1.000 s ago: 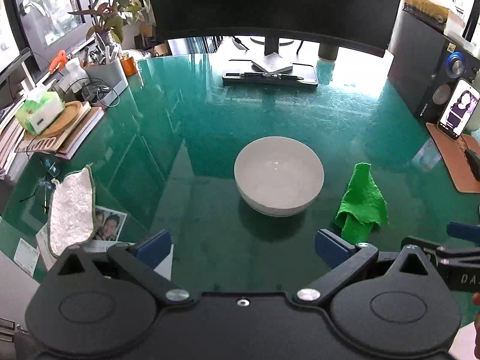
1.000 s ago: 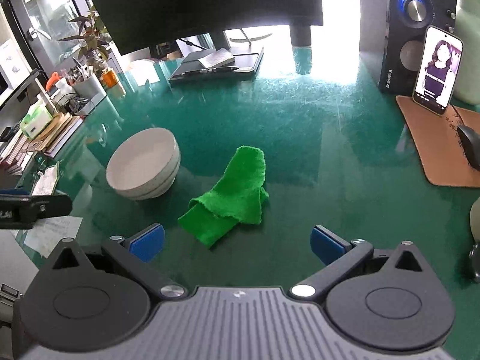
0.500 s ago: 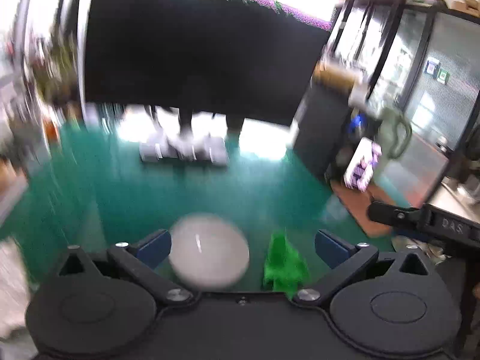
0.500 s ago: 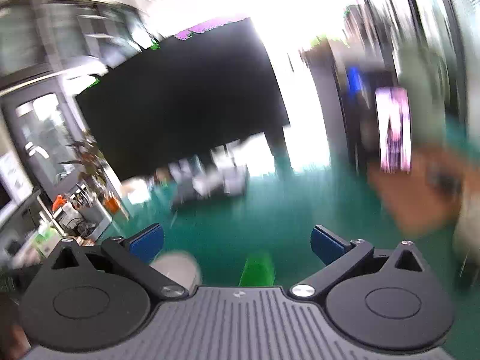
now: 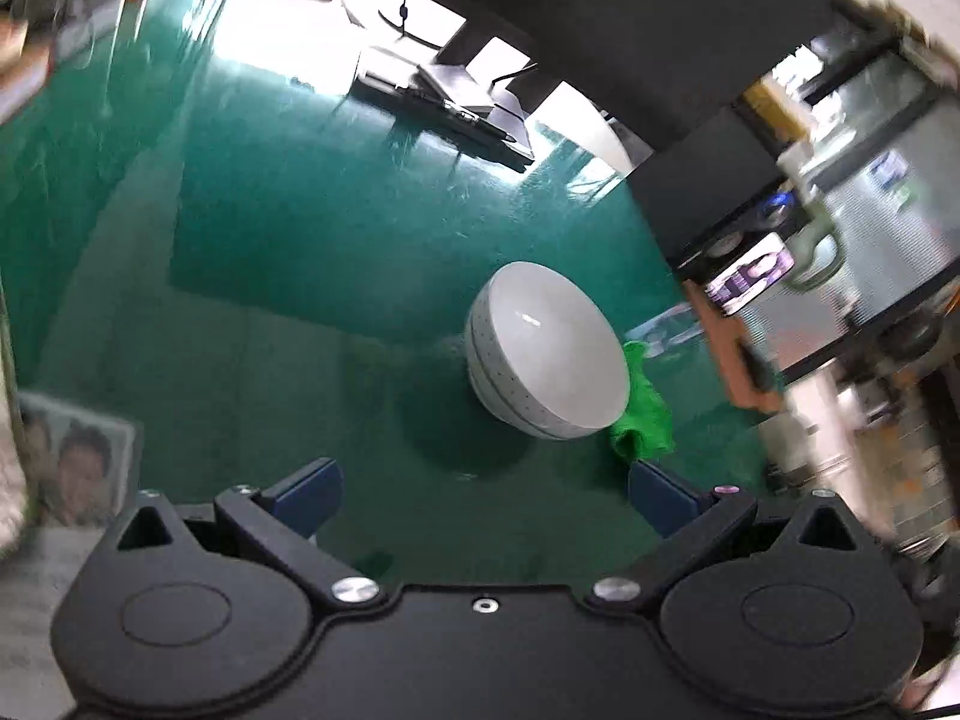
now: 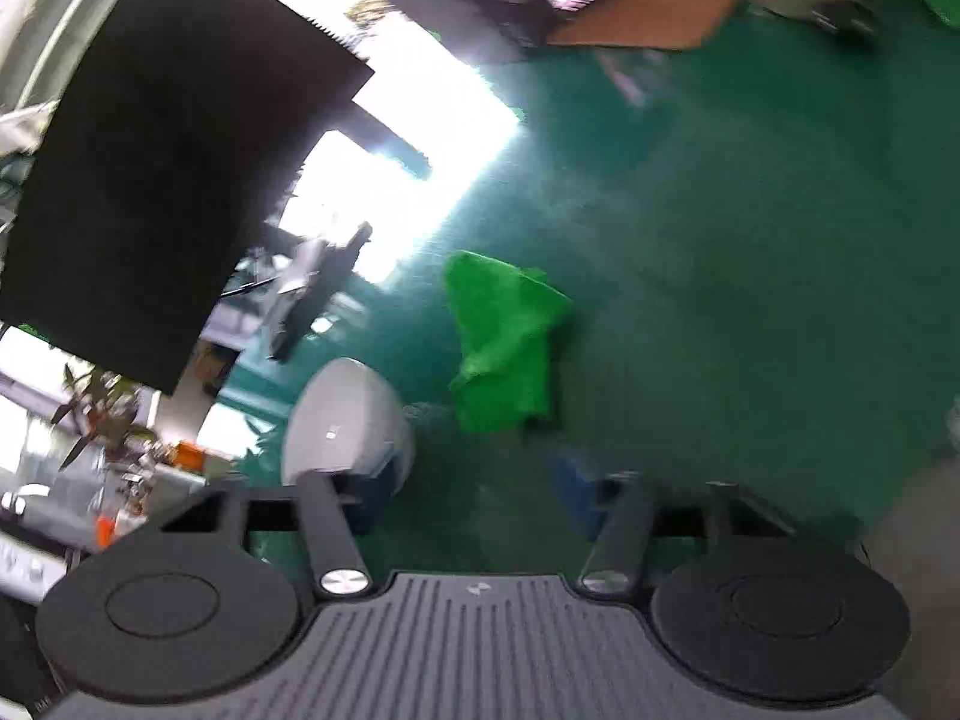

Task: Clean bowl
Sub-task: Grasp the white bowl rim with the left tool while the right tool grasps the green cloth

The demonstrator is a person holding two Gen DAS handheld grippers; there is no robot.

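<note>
1. A white bowl (image 5: 549, 354) stands upright on a glossy green glass surface (image 5: 300, 240), seen from the left wrist cam; faint dotted bands run round its outer wall, and a glint of light sits on the inside.
2. A bright green cloth (image 5: 645, 408) lies crumpled just beside the bowl on its right, partly hidden behind the rim; contact can't be told.
3. Left gripper (image 5: 483, 489) hovers over the surface w/ jaws spread wide, blue pads apart, nothing between them. Bowl sits ahead of it, nearer the right-hand pad.
4. From the right wrist cam, tilted and blurred, the same bowl (image 6: 345, 420) shows at lower left, the cloth (image 6: 504, 342) to its right w/ a strip of bare surface (image 6: 750, 270) between them.
5. Right gripper (image 6: 477, 501) has its blue pads parted w/ a clear gap and grips nothing. Its left pad overlaps the bowl's near edge in frame; whether it touches can't be told.
6. Background, left cam: a dark monitor (image 5: 600, 18) at the far edge, a smartphone (image 5: 750, 279) w/ lit screen propped at right, a photo print (image 5: 75, 462) under the glass at lower left.
7. Background, right cam: the monitor (image 6: 162, 180) fills upper left, a potted plant (image 6: 102, 414) at far left, a brown mat (image 6: 648, 18) near the top.
</note>
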